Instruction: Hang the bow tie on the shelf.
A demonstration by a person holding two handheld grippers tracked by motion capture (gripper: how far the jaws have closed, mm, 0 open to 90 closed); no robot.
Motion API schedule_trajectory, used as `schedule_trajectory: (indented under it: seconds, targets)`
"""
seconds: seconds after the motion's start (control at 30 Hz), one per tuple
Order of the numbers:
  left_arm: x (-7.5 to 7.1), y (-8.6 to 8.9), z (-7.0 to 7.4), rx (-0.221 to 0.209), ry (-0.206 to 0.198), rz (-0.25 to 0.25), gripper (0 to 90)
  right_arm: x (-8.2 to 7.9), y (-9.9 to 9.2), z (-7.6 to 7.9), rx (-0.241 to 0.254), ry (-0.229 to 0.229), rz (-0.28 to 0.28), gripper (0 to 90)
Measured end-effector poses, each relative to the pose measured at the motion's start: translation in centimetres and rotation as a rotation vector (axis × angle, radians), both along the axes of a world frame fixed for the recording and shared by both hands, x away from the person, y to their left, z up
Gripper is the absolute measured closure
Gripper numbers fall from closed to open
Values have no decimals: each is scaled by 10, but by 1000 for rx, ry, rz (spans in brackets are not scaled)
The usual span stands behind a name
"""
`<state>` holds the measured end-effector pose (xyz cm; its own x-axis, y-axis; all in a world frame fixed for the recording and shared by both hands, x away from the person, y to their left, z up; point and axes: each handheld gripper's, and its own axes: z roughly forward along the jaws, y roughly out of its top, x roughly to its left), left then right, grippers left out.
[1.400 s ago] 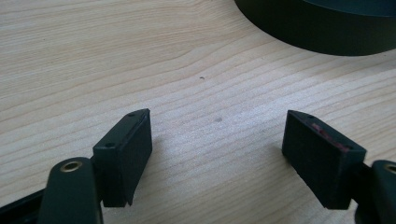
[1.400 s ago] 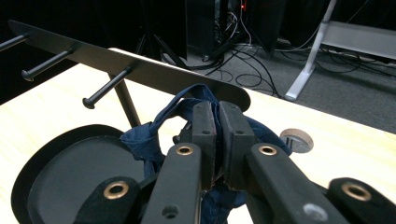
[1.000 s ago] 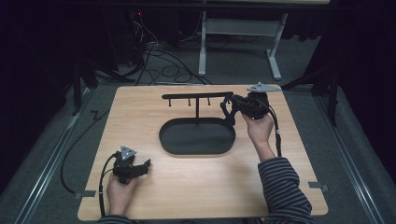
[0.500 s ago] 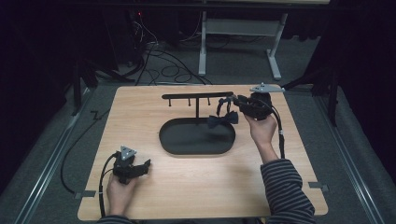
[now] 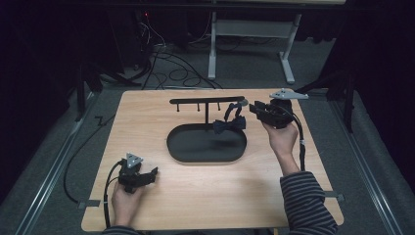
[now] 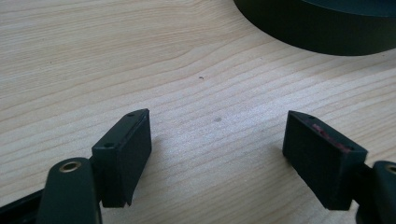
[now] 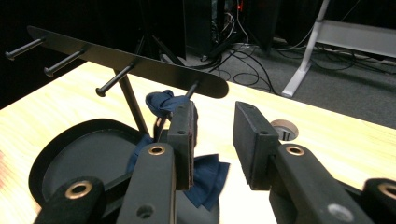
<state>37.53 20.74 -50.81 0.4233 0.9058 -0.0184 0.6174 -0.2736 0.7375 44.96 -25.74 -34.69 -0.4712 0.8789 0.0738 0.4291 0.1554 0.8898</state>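
- Hanging from the end peg of the rack (image 5: 208, 101), the bow tie (image 5: 230, 125) dangled by its strap just above the right end of the oval tray (image 5: 205, 155); the right gripper view showed the dark blue strap looped over that peg and the bow (image 7: 208, 179) below it.
- Your right gripper (image 5: 258, 110) stood just beside the bow tie with its jaws parted and nothing between them, so the bow tie appeared released; one finger (image 7: 183, 135) sat close in front of the strap, and whether it touched the cloth could not be told.
- Your left gripper (image 5: 147, 175) rested low on the table (image 5: 195, 196) near its front left corner, well apart from the rack, with its jaws spread wide over bare wood and a finger (image 6: 123, 156) close to the surface.
- Judged from this, the hanging looked done: the strap was on the peg. What was left for you was to draw the right gripper clear without snagging the strap.
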Motion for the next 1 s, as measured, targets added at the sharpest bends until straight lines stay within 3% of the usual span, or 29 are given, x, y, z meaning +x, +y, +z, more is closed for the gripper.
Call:
schedule_trajectory:
  seconds: [0.2, 0.5, 0.67, 1.0]
  targets:
    - [0, 0, 0, 1, -2, -1, 241, -4, -10, 0, 32, 6, -13, 682]
    - [0, 0, 0, 3, -2, -2, 239, -7, -27, 1, 121, 21, -6, 673]
    - [-1, 0, 0, 2, -2, -3, 238, -12, -36, 1, 122, 20, -18, 669]
    - [-1, 0, 0, -1, -1, -4, 236, -36, -46, -1, 102, 8, -43, 670]
